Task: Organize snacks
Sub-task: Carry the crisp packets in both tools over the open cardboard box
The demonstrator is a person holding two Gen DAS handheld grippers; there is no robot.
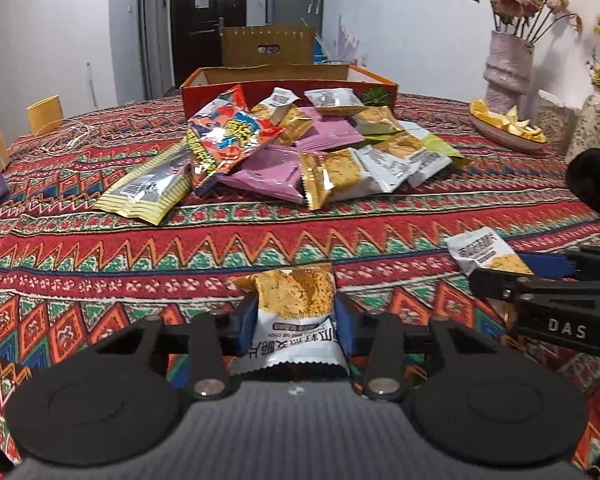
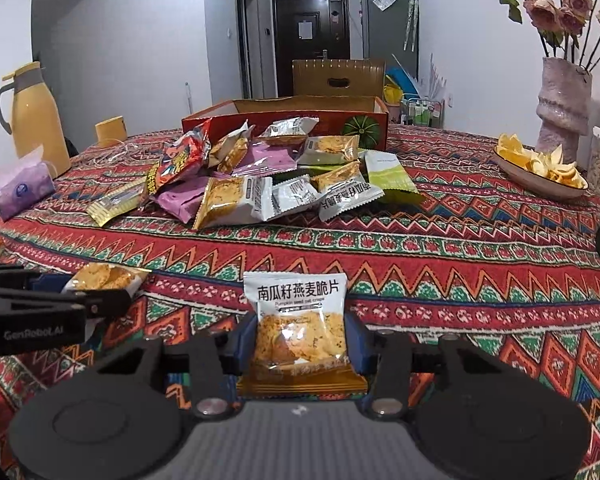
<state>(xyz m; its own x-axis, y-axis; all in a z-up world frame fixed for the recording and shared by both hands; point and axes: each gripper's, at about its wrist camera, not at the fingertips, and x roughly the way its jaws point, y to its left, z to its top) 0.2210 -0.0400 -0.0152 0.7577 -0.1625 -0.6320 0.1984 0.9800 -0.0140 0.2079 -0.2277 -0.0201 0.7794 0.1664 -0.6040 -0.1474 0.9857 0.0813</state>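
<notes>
Table (image 1: pixel 260 236) in patterned cloth: open strip between near edge and snack pile (image 1: pixel 300 152); orange box (image 1: pixel 288 88) behind pile. Left gripper (image 1: pixel 296 316) pinches an oat crisp packet (image 1: pixel 296 300), long axis pointing away, text end nearest camera. Right gripper (image 2: pixel 300 340) pinches its packet (image 2: pixel 298 312), "南瓜籽燕麦脆片" end pointing away. Gripper bodies read "DAS", "GenRobot.AI".

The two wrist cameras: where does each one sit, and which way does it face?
Left wrist: on the left gripper, facing its oat crisp packet, the snack pile and the red box; right gripper at right.
Right wrist: on the right gripper, facing its own packet; left gripper at left.
Shared: pile, box, vase.
</notes>
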